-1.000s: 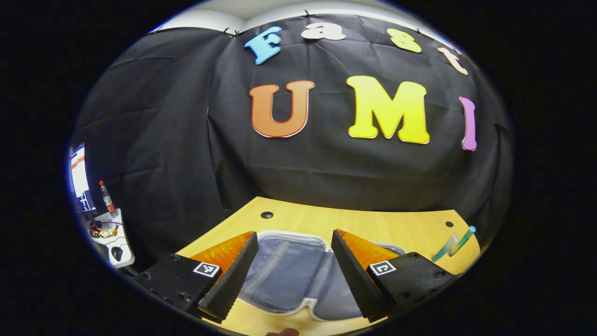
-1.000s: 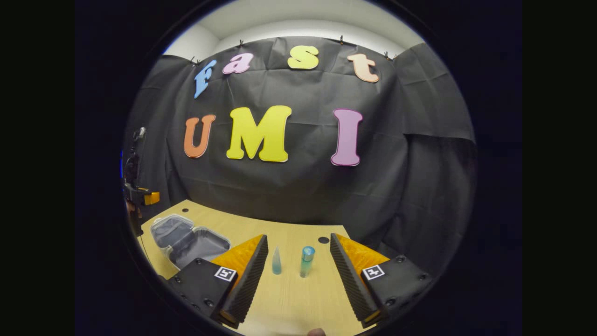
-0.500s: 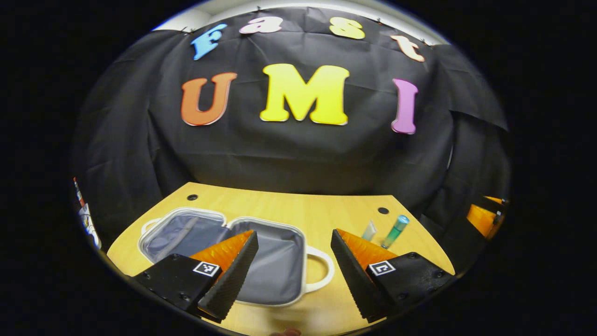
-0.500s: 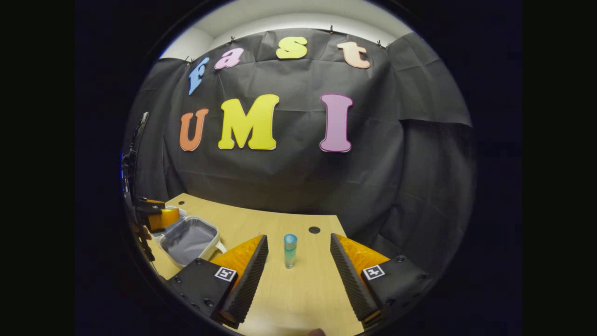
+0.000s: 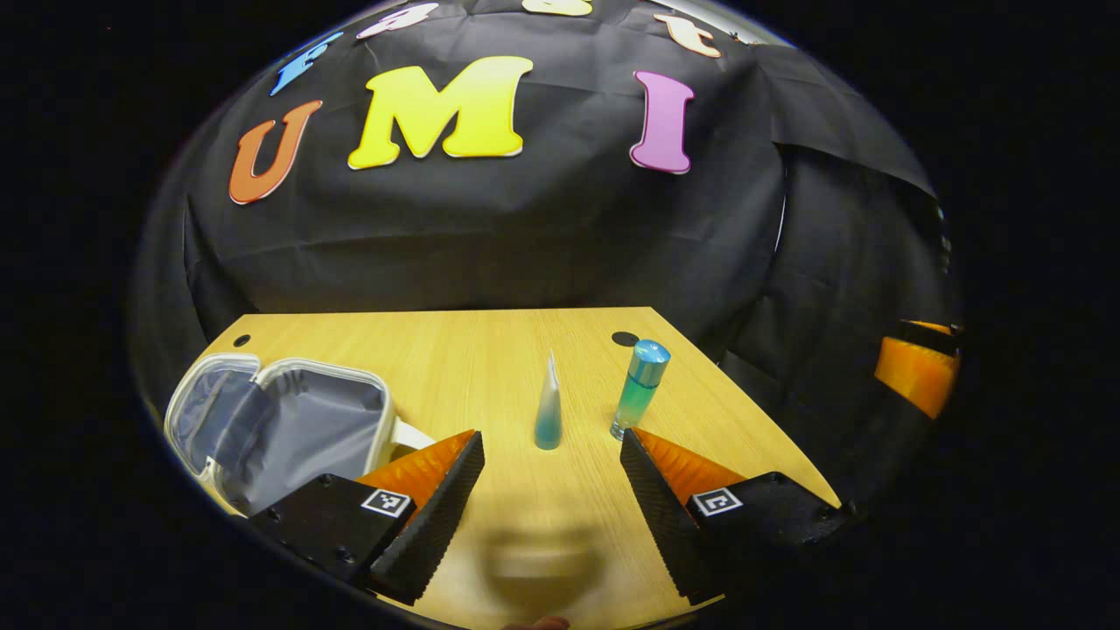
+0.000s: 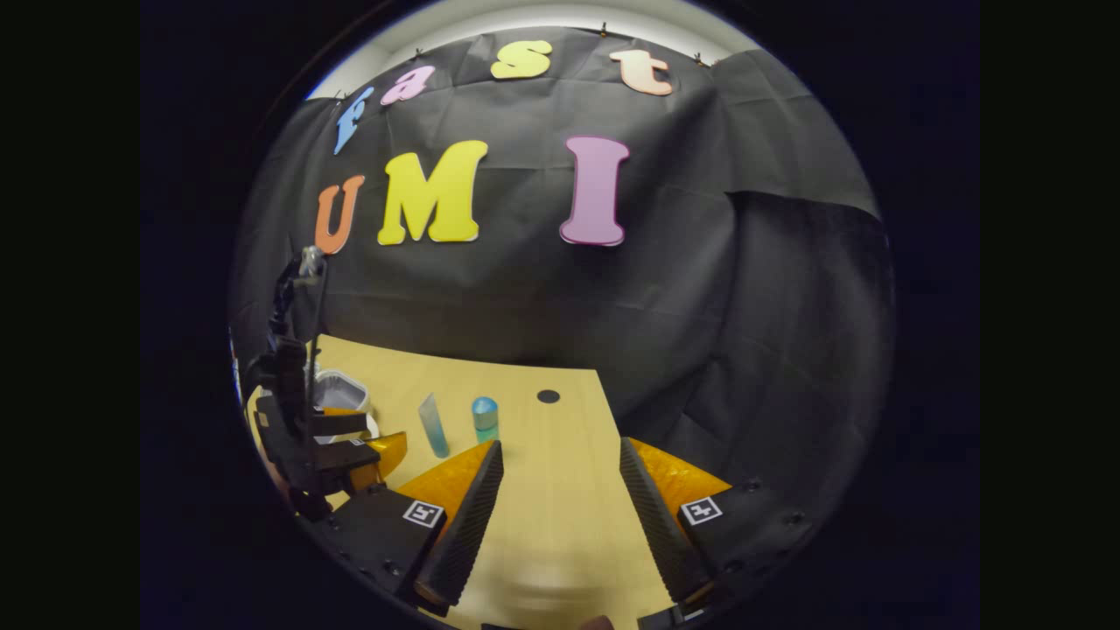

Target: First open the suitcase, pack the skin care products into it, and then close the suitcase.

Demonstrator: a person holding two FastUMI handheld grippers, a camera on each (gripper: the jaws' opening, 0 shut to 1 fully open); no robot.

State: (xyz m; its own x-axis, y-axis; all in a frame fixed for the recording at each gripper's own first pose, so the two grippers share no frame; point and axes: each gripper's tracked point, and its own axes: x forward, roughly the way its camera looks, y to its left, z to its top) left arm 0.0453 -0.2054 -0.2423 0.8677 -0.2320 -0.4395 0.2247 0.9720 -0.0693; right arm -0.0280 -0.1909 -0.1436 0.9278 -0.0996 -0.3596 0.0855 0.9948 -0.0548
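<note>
Left gripper [image 5: 551, 499] hovering over table [image 5: 490, 350] wide open, gripping nothing, tube [image 5: 549, 404] standing just ahead between jaws, bottle [image 5: 640, 388] by right finger, open suitcase [image 5: 280, 424] lying left, right gripper [image 6: 560, 507] gaping, holding nothing, both products sitting ahead-left.

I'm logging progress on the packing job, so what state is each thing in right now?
Suitcase: open, lying flat on the table, nothing inside that I can see.
Tube: standing upright on the table, not yet packed.
Bottle: upright beside the tube, cap on, not yet packed.
Left gripper: open, holding nothing, facing the tube.
Right gripper: open, holding nothing, over bare table.
</note>
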